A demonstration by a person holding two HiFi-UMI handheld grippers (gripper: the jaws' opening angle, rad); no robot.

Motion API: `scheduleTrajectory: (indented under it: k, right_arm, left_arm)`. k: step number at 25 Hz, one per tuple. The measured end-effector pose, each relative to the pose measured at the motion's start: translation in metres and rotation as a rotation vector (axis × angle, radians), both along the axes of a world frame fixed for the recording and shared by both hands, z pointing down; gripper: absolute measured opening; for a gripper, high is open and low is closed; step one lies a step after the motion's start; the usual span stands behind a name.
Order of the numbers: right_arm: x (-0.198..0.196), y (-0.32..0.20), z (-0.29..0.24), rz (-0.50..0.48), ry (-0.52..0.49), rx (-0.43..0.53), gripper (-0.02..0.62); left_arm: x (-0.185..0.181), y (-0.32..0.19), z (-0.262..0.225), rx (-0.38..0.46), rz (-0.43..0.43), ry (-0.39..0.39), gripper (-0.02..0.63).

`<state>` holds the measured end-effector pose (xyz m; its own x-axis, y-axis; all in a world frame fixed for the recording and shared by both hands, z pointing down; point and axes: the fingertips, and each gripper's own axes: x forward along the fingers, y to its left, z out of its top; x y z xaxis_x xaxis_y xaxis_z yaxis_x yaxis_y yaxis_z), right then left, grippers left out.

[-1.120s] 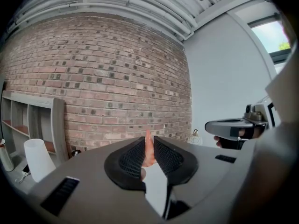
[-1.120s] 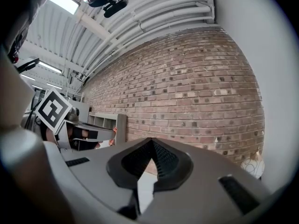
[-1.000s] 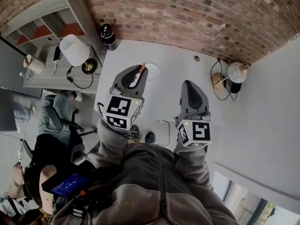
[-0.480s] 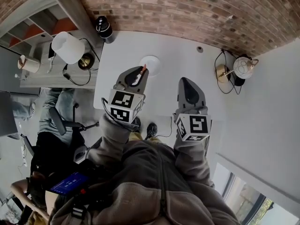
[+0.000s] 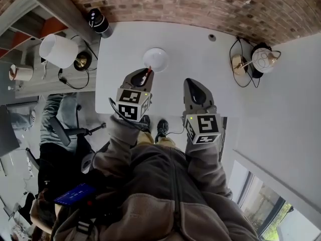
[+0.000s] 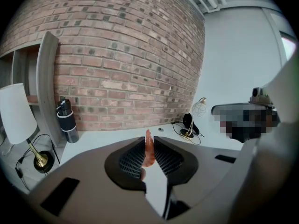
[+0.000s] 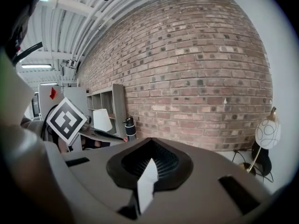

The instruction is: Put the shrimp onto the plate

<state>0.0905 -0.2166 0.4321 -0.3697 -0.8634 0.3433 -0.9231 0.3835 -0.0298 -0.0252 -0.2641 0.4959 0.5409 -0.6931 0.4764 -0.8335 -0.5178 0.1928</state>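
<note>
An orange-pink shrimp [image 6: 148, 149] stands upright, pinched between the jaws of my left gripper [image 6: 149, 146]. In the head view the shrimp [image 5: 145, 75] pokes out of the left gripper [image 5: 142, 78], just short of a small white plate [image 5: 155, 59] on the white table [image 5: 190, 59]. My right gripper [image 5: 196, 91] hangs over the table's near edge, to the right of the left one. Its jaws are shut with nothing between them [image 7: 150, 164]. From the right gripper view the left gripper's marker cube [image 7: 66, 120] shows at the left.
A black bottle [image 5: 98, 20] stands at the table's far left corner. A globe lamp [image 5: 264, 58] with cables sits at the far right. A brick wall [image 5: 200, 6] runs behind the table. A white shade lamp [image 5: 58, 50] and shelves are at the left. A seated person [image 5: 55, 154] is lower left.
Both grippers have moved forward toward the wall. The left one, still holding the shrimp, now sits closer to the white plate.
</note>
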Motion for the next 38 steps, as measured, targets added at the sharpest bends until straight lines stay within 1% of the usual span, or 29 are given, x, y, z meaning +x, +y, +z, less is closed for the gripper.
scheduleTrajectory:
  k: [4, 11, 22, 27, 35, 38]
  right_arm:
    - [-0.001, -0.002, 0.018, -0.005, 0.006, -0.047, 0.000]
    - [-0.003, -0.010, 0.050, 0.002, -0.002, -0.129, 0.000]
    - [-0.002, -0.023, 0.097, 0.022, -0.024, -0.234, 0.000]
    - [-0.001, -0.023, 0.109, 0.028, -0.033, -0.257, 0.000]
    - [0.002, -0.021, 0.126, 0.046, -0.041, -0.287, 0.000]
    - [0.001, -0.024, 0.134, 0.044, -0.039, -0.296, 0.000]
  left_arm:
    - [0.000, -0.003, 0.021, -0.050, 0.000, -0.004, 0.063]
    - [0.000, -0.009, 0.051, -0.112, 0.002, -0.012, 0.063]
    - [-0.005, -0.021, 0.094, -0.185, -0.002, -0.040, 0.063]
    - [-0.002, -0.026, 0.116, -0.195, 0.033, -0.077, 0.063]
    - [0.002, -0.032, 0.142, -0.216, 0.075, -0.108, 0.063]
    - [0.004, -0.034, 0.156, -0.223, 0.106, -0.139, 0.063]
